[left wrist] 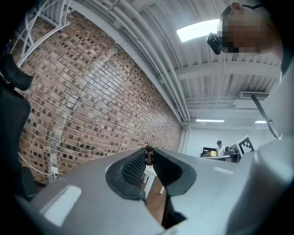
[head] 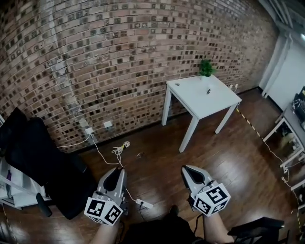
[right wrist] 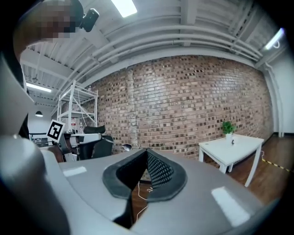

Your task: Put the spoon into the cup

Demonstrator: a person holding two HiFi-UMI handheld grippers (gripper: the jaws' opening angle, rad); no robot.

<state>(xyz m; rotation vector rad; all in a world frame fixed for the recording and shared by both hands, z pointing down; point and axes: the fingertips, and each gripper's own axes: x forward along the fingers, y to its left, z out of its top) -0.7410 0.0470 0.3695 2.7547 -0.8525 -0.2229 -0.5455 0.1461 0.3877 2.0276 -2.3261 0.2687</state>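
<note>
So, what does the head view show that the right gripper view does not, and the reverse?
Only the head view: the left gripper and the power strip on the floor. Only the right gripper view: the ceiling light and the white metal rack. Both: the right gripper, the brick wall, the white table and its plant.

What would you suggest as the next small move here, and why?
Probably step toward the white table: it stands well ahead across the floor, while the left tongs, pinching a small brown piece, and right tongs hang far short.
</note>
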